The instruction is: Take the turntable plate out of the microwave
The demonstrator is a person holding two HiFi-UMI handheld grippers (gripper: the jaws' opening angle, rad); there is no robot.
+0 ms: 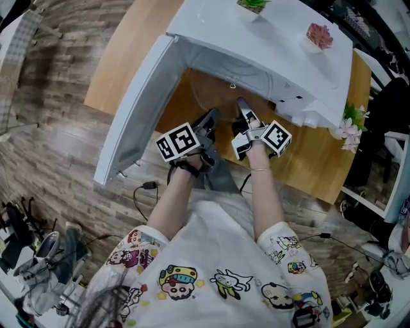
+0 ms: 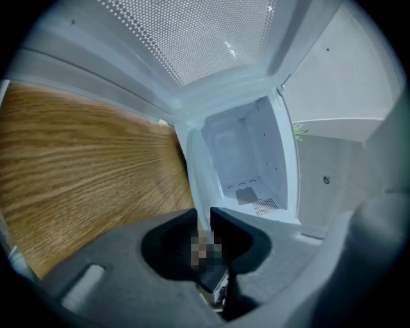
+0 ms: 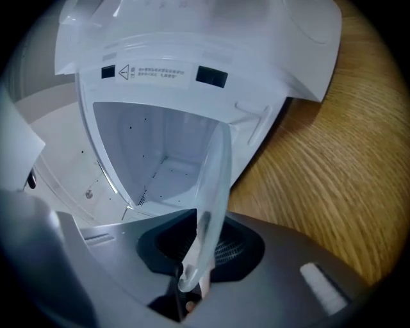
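The clear glass turntable plate [image 1: 214,96] hangs over the wooden table [image 1: 125,61], just in front of the open mouth of the white microwave [image 1: 275,45]. My left gripper [image 1: 210,120] is shut on its near-left rim and my right gripper [image 1: 243,106] on its near-right rim. The left gripper view has the plate [image 2: 195,176] edge-on, running from the left gripper [image 2: 204,219] toward the empty cavity [image 2: 246,154]. Seen from the right gripper view, the plate [image 3: 214,179] rises edge-on out of the right gripper [image 3: 195,246], its pads pressed on the glass.
The microwave door [image 1: 138,106] stands swung open at the left. A green plant [image 1: 253,5] and a pink one [image 1: 319,35] sit on top of the microwave. Pale flowers [image 1: 349,131] stand at the table's right end. A cable [image 1: 144,189] lies on the floor.
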